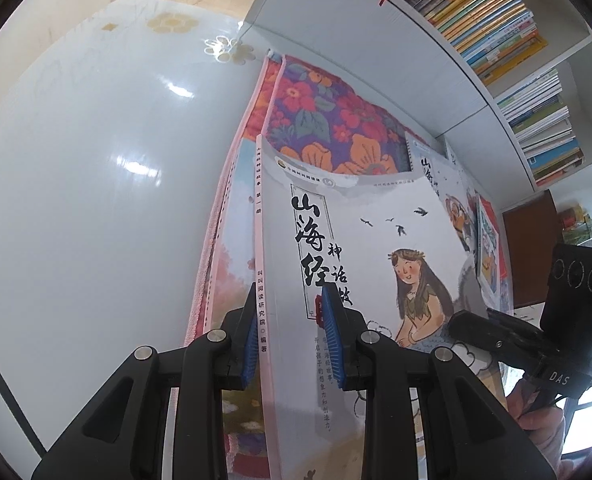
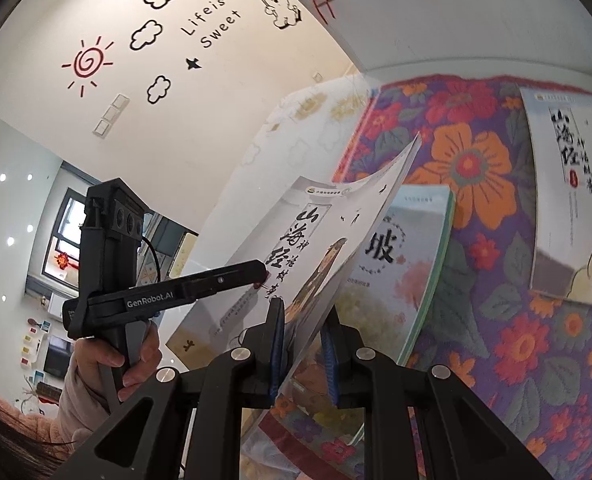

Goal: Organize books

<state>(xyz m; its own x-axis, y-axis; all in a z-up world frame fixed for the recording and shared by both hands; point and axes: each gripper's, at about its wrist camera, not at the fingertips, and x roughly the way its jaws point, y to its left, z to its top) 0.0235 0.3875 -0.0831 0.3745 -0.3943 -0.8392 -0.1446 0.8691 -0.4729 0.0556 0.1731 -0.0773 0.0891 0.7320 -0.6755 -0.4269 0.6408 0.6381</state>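
White paper covers the thin illustrated book [image 1: 375, 248] that we hold between both claws, its front showing a long-haired girl and black brush-style characters. We grip it in two places. Our left claw [image 1: 290, 344] is narrowed onto the spine edge, one blue ribbed pad [image 1: 251, 344] outside the spine and the other on the front cover. Our right claw [image 2: 301, 354] is narrowed onto the opposite edge, with the cover passing between its two blue pads. The book is lifted and tilted above the floral cloth [image 2: 475, 168], a woven covering of orange, red and purple flowers spread over the glossy white surface [image 1: 96, 160].

We count four books in the right wrist view:
1. The held book.
2. One book with a green-edged pale cover [image 2: 411, 256], lying on the cloth directly beneath the held one.
3. One white book with an orange figure [image 2: 567, 184], lying flat further right.
4. Only a sliver of the fourth shows at the right edge, below the third.

Behind the cloth stands one white bookshelf [image 1: 375, 52]. Three of its compartments are visible, each packed with colourful spines.
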